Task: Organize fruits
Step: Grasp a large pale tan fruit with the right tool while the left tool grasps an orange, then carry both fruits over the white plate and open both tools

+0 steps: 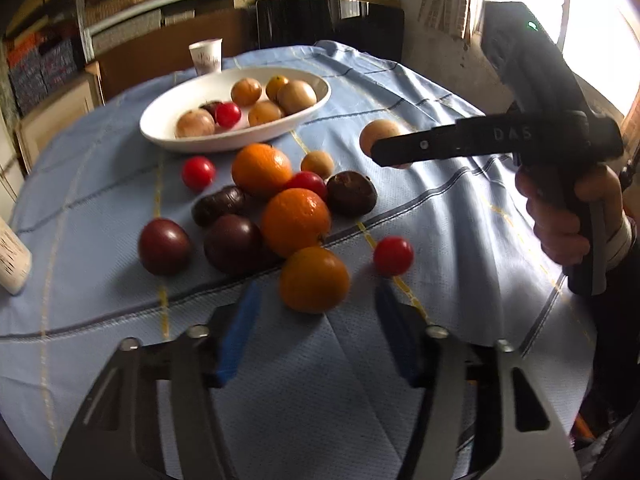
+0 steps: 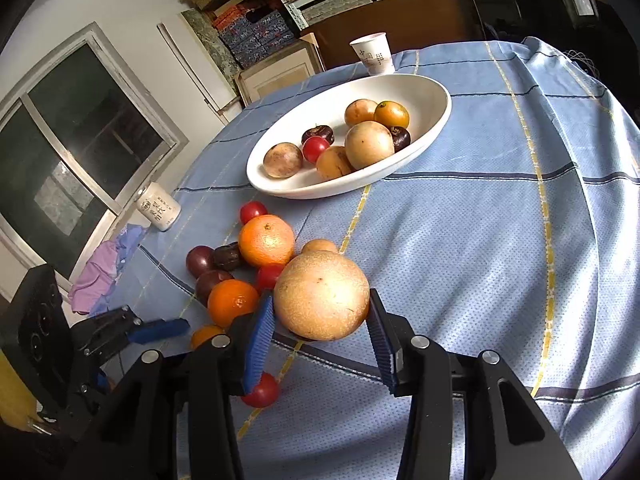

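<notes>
Behind the tabletop (image 2: 500,240), draped in a pale blue cloth (image 1: 420,92) with dark and yellow stripes, you see metal shelving (image 1: 132,20) across the top of both frames, stacked with woven boxes and patterned cartons (image 2: 256,36). A brown cardboard sheet (image 1: 168,52) leans beneath the shelves. In the right wrist view, you have a white wall (image 2: 120,4) at the upper left and a dark sliding window (image 2: 68,136) with a pale frame at left. In the left wrist view, strong daylight floods from a window (image 1: 592,32) at the upper right.
</notes>
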A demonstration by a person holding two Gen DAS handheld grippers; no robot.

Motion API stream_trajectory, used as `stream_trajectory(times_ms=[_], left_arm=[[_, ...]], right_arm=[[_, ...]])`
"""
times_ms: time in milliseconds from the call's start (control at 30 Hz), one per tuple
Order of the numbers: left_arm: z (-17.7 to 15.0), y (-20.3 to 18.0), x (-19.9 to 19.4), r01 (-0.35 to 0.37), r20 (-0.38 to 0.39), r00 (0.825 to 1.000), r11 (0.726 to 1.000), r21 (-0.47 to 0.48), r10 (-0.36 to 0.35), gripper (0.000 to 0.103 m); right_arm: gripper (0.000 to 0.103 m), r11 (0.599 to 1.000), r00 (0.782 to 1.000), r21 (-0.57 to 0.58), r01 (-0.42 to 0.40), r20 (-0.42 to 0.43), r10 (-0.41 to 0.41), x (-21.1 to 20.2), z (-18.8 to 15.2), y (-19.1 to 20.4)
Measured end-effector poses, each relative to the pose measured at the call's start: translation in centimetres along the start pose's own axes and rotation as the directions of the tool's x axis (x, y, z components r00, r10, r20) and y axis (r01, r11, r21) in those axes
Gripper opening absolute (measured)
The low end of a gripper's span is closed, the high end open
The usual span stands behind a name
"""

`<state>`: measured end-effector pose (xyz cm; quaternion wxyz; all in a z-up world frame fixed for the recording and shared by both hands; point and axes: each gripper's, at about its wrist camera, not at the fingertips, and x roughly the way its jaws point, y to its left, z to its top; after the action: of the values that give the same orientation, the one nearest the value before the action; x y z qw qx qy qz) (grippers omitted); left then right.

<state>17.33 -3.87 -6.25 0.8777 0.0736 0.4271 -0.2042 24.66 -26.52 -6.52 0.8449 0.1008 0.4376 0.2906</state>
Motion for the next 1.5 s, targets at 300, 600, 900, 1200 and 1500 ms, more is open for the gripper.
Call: stream_trajectory(times_ms=[300, 600, 900, 1200, 1500], left_arm=[[0.3, 0.9, 0.9, 0.02, -0.025, 0.999, 0.997, -0.076, -0.022, 0.051], [0.7, 0.3, 1.7, 0.015, -0.05, 0.999, 0.996, -0.089, -0.019, 0.045], [0.7, 1.2, 2.2, 0.027, -0.062, 0.997, 0.991, -0.134, -0.035, 0.039], [0.8, 2.4, -0.2, -0.015, 0.034, 0.999, 0.985, -0.172, 0.021, 0.039], [9.9, 7.1, -2.1, -0.065, 0.126, 0.988, 0.984, -0.165, 0.086, 0.039]], right_arm=[[0.046, 1.0, 1.0, -0.013, -0.001, -0.002, 0.001, 0.0, -0.2, 0.4], [0.046, 1.0, 1.0, -0.022, 0.002, -0.01, -0.003, 0.1, -0.4, 0.6], [0.046, 1.0, 1.0, -0.024, 0.006, -0.01, -0.007, 0.1, -0.4, 0.7], [0.046, 0.998, 1.0, -0.053, 0.016, 0.0, -0.016, 0.1, -1.1, 0.7], [0.046, 0.992, 0.979, -0.098, 0.075, 0.196, -0.055, -0.6, 3.5, 2.9]])
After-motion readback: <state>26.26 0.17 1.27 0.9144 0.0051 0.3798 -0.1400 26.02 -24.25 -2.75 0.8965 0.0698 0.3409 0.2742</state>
